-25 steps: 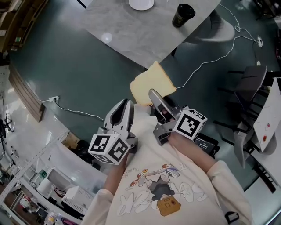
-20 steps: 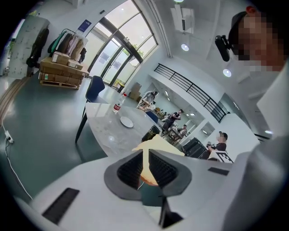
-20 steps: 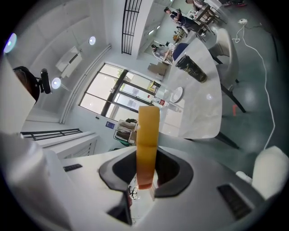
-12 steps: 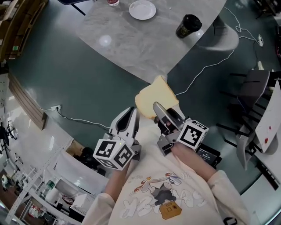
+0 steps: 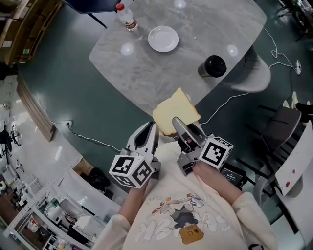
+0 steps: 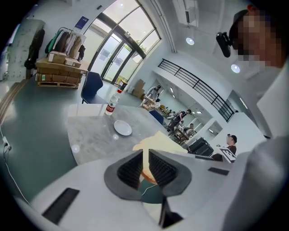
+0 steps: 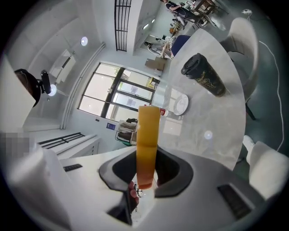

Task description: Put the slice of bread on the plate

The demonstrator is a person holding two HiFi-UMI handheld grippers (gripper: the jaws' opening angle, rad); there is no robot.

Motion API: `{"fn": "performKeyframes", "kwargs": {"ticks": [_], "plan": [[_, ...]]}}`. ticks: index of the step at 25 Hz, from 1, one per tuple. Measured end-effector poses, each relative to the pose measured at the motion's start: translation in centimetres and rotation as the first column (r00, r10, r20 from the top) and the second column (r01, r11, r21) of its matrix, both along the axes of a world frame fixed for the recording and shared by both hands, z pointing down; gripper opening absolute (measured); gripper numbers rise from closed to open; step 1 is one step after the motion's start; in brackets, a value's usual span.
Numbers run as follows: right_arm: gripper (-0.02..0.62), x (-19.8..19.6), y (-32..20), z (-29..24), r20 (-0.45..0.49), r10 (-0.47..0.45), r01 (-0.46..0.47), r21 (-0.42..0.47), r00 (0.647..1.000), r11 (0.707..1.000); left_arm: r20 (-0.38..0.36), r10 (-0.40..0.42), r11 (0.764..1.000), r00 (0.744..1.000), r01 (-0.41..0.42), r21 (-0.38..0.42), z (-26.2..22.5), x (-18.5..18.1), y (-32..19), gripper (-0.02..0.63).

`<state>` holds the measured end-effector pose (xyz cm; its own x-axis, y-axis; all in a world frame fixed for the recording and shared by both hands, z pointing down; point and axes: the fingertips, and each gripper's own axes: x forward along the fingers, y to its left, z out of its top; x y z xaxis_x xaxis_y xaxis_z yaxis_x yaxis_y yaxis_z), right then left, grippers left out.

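counter [image 5: 146, 73]: grey marbled top, rounded corners, over a dark green floor.
slice of bread [image 5: 175, 110]: squarish with a domed top, pale yellow face, golden-brown crust; edge-on in the right gripper view it is a thin orange strip. it is in the air over the counter's near edge, well apart from the plate.
right gripper [image 5: 176, 121]: fingers [image 7: 171, 169] clamped on the slice's near edge.
left gripper [image 5: 149, 128]: just beside the right one, fingers [image 6: 131, 169] closed to a thin slit, nothing between them.
plate [image 5: 163, 38]: white, round, bare, far side of the counter.
cup [image 5: 212, 66]: black, lidded, near the counter's right edge.
bottle [image 5: 125, 14]: red cap, beside the plate.
change: a second ago the slice hung over the floor; the plate was cut by the top edge and the bottle was out of view.
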<state>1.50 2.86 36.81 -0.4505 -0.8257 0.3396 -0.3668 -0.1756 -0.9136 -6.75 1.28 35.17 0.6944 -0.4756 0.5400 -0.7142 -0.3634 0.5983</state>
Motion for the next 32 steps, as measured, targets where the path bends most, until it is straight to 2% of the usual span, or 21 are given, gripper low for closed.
{"fn": "performKeyframes", "kwargs": {"ticks": [4, 10, 16, 22, 26, 32], "plan": [[0.091, 3.5, -4.3, 0.9, 0.004, -0.051, 0.051, -0.019, 0.999, 0.999, 0.03, -0.013, 1.0, 0.999, 0.013, -0.01, 0.8, 4.5, -4.4, 0.046], [0.091, 3.9, -6.7, 2.6, 0.038, -0.113, 0.115, -0.048, 0.993, 0.992, 0.068, -0.08, 0.997, 0.994, 0.08, 0.0, 1.3, 5.3, -7.0, 0.046], [0.091, 4.9, -11.7, 5.5, 0.037, -0.126, 0.127, -0.032, 0.991, 0.991, 0.072, -0.136, 0.991, 0.988, 0.136, 0.007, 4.0, 6.3, -10.9, 0.046], [0.091, 6.4, -14.9, 7.5, 0.026, -0.102, 0.104, -0.092, 0.994, 0.99, 0.09, -0.178, 0.983, 0.98, 0.182, -0.039, 6.0, 7.7, -14.1, 0.046], [0.09, 7.2, -16.9, 9.3, -0.019, -0.086, 0.083, -0.114, 0.996, 0.99, 0.085, -0.174, 0.982, 0.981, 0.179, -0.054, 7.3, 8.5, -15.7, 0.046], [0.091, 7.9, -21.3, 11.0, -0.021, -0.032, 0.03, -0.123, 0.999, 0.992, 0.087, -0.175, 0.981, 0.981, 0.181, -0.07, 10.0, 9.0, -18.5, 0.046]]}}
